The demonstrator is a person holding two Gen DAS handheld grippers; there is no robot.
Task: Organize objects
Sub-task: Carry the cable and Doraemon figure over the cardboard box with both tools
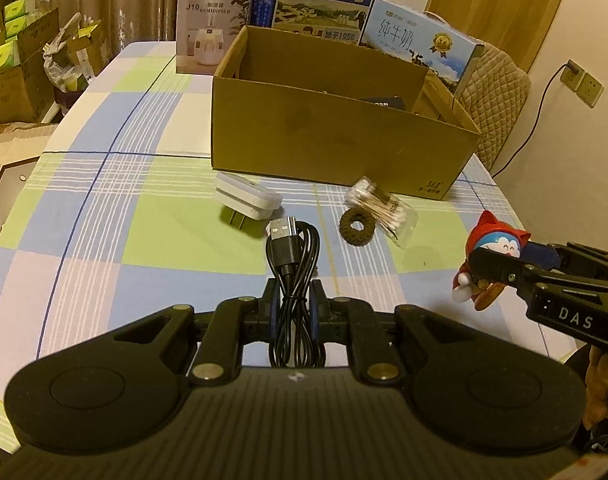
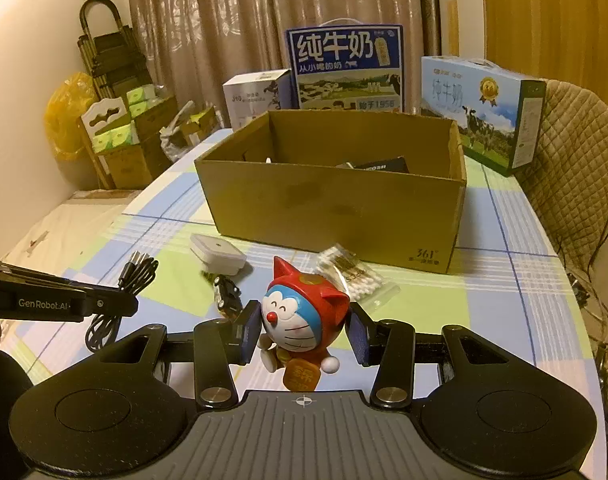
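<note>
Our left gripper (image 1: 292,304) pinches the black cable (image 1: 292,248) in front of the cardboard box (image 2: 332,200). Our right gripper (image 2: 304,334) squeezes the toy cat (image 2: 302,320) (red hood), nearer than the box.

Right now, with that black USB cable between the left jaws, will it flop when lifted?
Probably. The USB cable is a loose thin coil, so its loops should sag. The plug end sticks out past the left gripper and may droop or swing. It looks light.
</note>
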